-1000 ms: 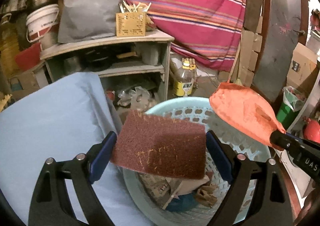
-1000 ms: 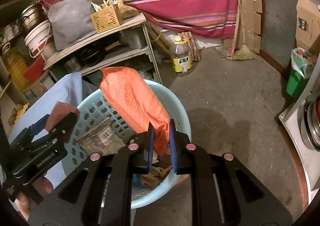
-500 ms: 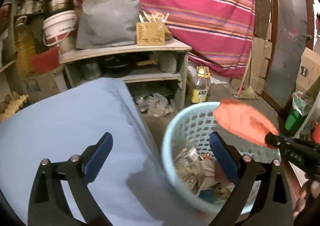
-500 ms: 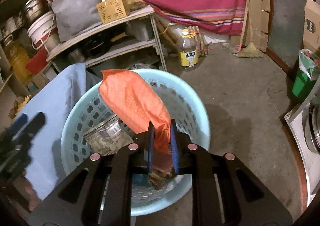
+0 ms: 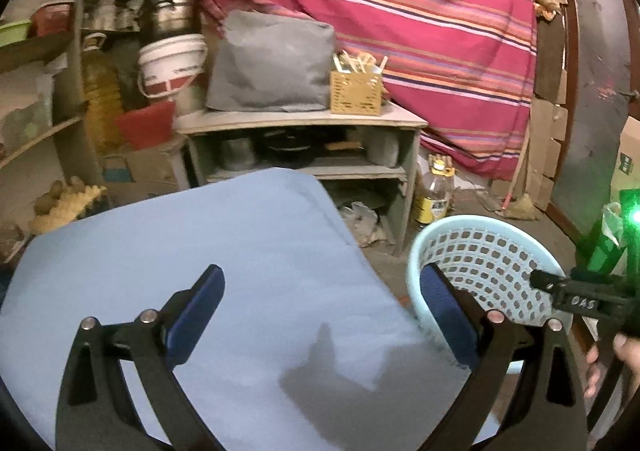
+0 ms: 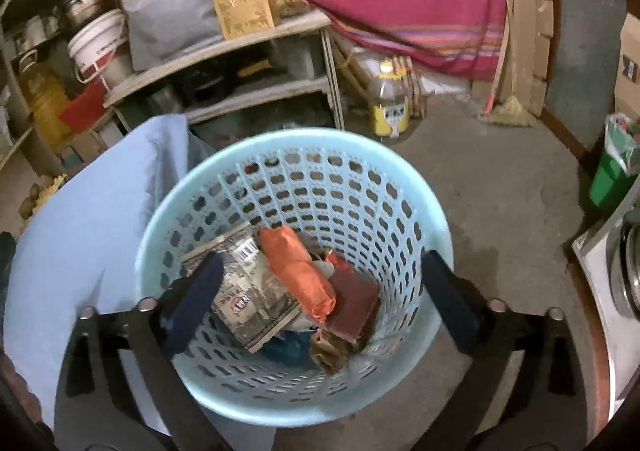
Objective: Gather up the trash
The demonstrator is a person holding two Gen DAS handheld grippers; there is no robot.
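Observation:
My right gripper (image 6: 324, 259) hovers over the pale blue perforated basket (image 6: 400, 171), its jaws opening wide with nothing between them. Inside the basket lie an orange wrapper (image 6: 298, 275), a brown scouring pad (image 6: 352, 303) and a printed packet (image 6: 248, 291). My left gripper (image 5: 320, 275) stands open and bare above the blue cloth-covered table (image 5: 200, 243). In the left wrist view the basket (image 5: 480, 251) sits just to the right, and one of the right gripper's fingers (image 5: 560, 289) reaches over its rim.
A wooden shelf unit (image 5: 300, 123) with a grey bag and a yellow holder stands behind the table. An oil bottle (image 6: 388, 107) and a broom (image 6: 508, 111) rest on the concrete floor. A green bin (image 6: 608, 179) stands at right. A hand (image 5: 624, 351) shows at the lower right.
The brown pad left my left gripper and lies in the basket; that gripper swung left over the blue cloth. My right gripper opened and the orange wrapper dropped into the basket.

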